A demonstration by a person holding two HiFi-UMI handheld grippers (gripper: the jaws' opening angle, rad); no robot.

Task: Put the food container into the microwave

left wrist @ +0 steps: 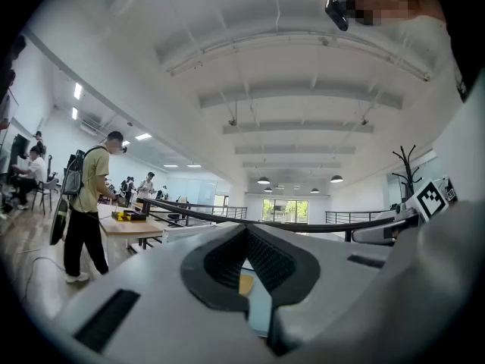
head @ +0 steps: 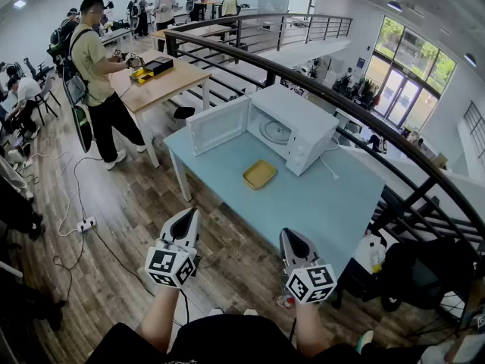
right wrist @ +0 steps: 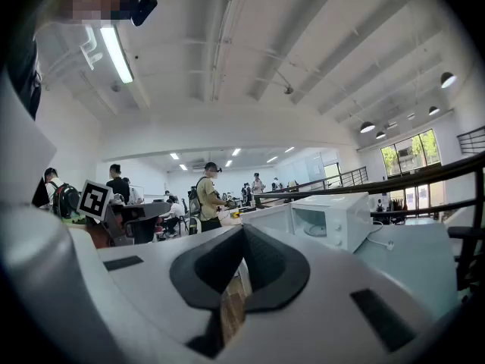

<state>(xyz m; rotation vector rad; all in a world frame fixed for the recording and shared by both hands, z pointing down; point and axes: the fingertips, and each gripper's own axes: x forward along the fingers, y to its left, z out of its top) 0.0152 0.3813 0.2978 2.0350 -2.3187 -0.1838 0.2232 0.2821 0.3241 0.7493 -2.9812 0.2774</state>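
Note:
A shallow yellow food container [head: 259,174] lies on the light blue table [head: 303,203], just in front of the white microwave [head: 297,127]. The microwave's door [head: 218,123] stands swung open to the left, and the glass turntable shows inside. Both grippers hang low near my body, short of the table's near edge. My left gripper [head: 187,217] is shut and holds nothing; a sliver of the container [left wrist: 245,282] shows through its narrow slit. My right gripper [head: 292,239] is also shut and holds nothing. The microwave [right wrist: 333,220] appears ahead and to the right in the right gripper view.
A person [head: 95,59] stands at a wooden table [head: 163,82] at the back left. A dark curved railing [head: 341,105] runs behind the blue table. A power strip [head: 85,224] with cables lies on the wooden floor at left. A dark chair [head: 424,271] stands at right.

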